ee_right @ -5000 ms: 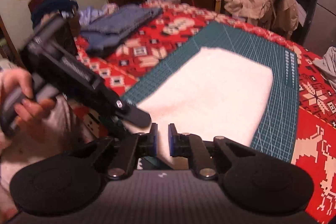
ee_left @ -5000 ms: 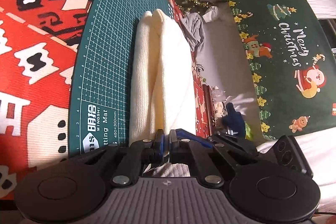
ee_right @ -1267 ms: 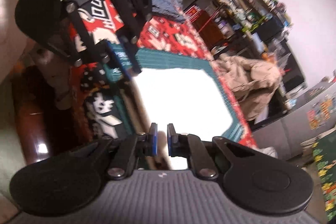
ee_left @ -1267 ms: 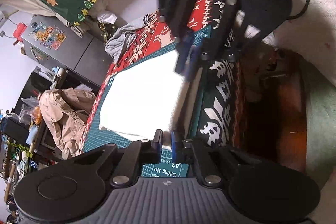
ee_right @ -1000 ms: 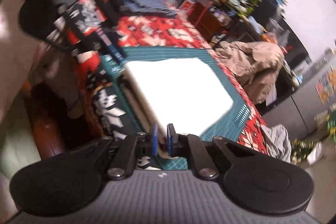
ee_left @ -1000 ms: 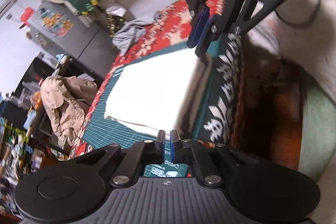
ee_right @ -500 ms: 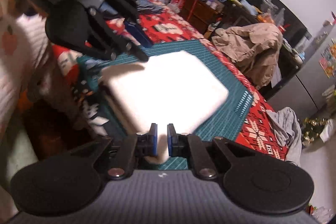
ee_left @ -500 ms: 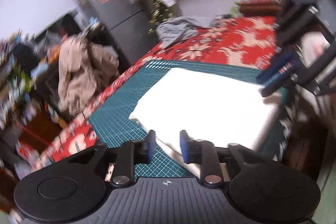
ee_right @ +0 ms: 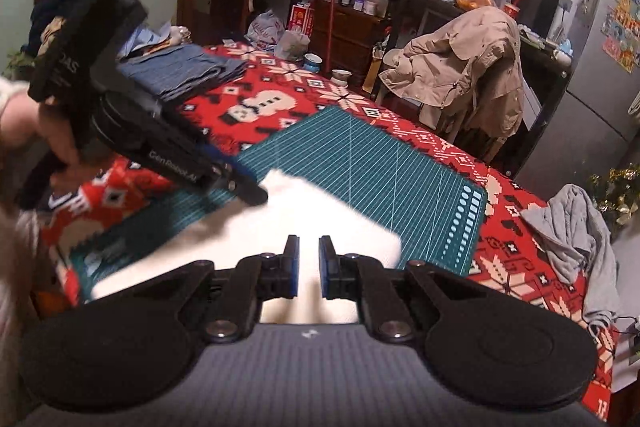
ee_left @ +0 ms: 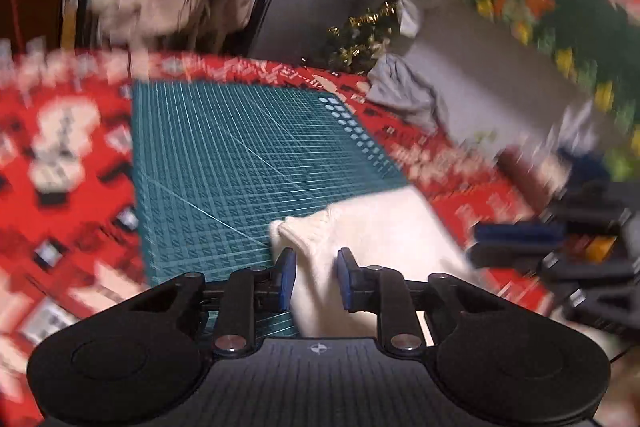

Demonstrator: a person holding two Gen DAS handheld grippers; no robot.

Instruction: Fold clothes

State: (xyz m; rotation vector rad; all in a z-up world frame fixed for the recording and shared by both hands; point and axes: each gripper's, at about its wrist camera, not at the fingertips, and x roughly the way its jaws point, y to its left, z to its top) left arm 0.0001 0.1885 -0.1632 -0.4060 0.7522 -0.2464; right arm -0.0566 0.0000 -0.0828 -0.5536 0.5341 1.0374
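Bare green cutting mat (ee_right: 360, 163) lies open beyond the folded white cloth (ee_right: 280, 223) on the red-patterned tabletop (ee_right: 260, 107). Left of the mat a stack of folded blue clothes (ee_right: 180, 71) blocks the way; a grey garment (ee_right: 572, 231) crowds its right edge, a draped chair (ee_right: 460, 75) behind.

Red patterned tablecloth (ee_right: 280, 107), green cutting mat (ee_right: 380, 163), folded denim (ee_right: 180, 71), grey garment (ee_right: 572, 227)

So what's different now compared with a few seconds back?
The cream garment, a long strip down the green mat then, has been folded into a short packet at its near end. The left tongs let go and have just been closing with cloth between them; the right tongs stay clamped on it. The mat stayed put.
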